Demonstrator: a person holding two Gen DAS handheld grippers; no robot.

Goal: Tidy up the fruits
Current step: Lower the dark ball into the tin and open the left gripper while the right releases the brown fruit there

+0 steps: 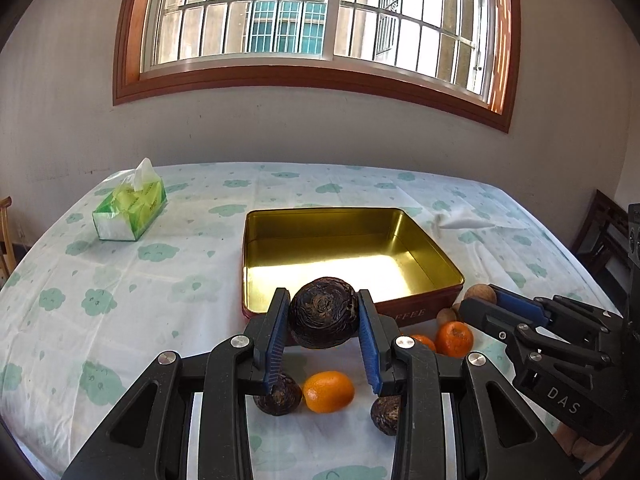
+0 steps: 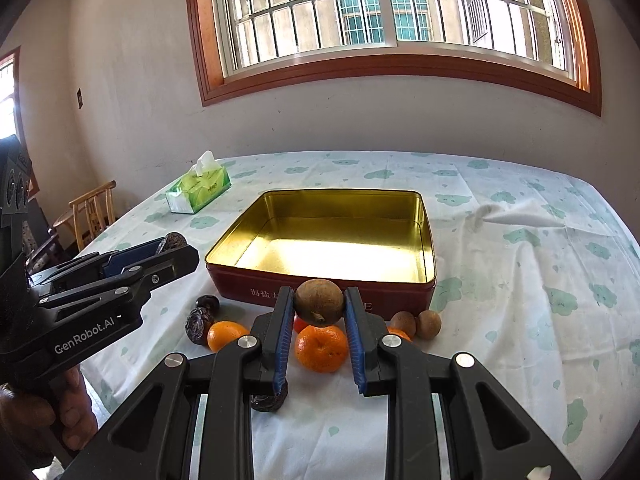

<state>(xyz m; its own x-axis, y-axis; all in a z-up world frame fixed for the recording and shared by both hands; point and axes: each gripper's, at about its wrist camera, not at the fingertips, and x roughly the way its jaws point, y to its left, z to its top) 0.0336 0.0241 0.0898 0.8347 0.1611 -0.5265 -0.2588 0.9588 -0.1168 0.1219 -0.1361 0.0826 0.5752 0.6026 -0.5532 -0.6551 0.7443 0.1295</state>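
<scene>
Between blue fingers (image 1: 280,336): dark fruit (image 1: 323,318).

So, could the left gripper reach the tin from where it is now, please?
Probably yes: the left gripper, shut on a dark fruit, faces the empty tin with nothing between them.

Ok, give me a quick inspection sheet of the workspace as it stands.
Surface: table under a cloud-print cloth.
Job's things: tin open, nothing in it; oranges, dark fruits and brown fruits loose in front of it.
Clutter: tissue pack; white tissue.
Grippers: left gripper shut on a dark fruit; right gripper shut on a brown fruit.
Cables: nothing seen.
Surroundings: barred window, chair.
</scene>
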